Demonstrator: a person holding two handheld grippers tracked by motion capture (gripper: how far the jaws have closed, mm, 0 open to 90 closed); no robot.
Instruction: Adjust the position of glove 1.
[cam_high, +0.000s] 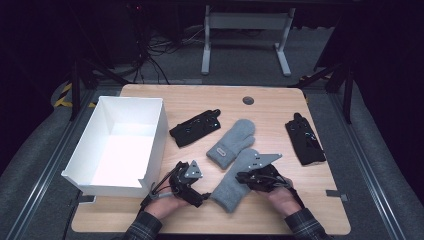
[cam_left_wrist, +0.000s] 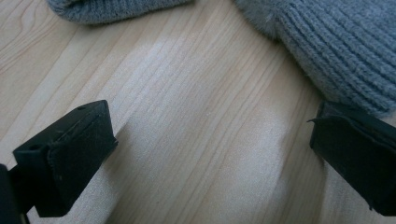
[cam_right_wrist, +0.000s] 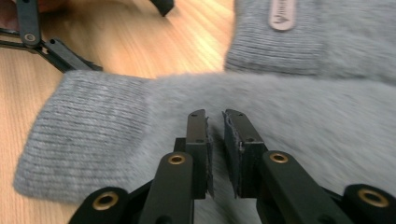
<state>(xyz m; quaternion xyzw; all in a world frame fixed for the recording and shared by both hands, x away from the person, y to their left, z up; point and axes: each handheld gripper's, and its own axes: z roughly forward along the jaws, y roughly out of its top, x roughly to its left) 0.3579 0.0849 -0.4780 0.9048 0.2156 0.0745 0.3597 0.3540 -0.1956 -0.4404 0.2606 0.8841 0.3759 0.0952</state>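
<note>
Black jaws on my right gripper (cam_right_wrist: 215, 122) stand almost closed, a thin gap between them, over the near grey mitten (cam_right_wrist: 154, 116); I cannot tell whether they pinch its wool. My left gripper (cam_left_wrist: 210, 158) is spread wide above bare wood, holding nothing, just beside that mitten's ribbed cuff (cam_left_wrist: 345, 51). The second mitten (cam_high: 231, 143) lies touching the first, its label facing up. A black glove (cam_high: 196, 127) lies beyond, another glove (cam_high: 305, 139) well apart at the right. A white box (cam_high: 155, 135) sits at the table's (cam_high: 280, 105) left.
</note>
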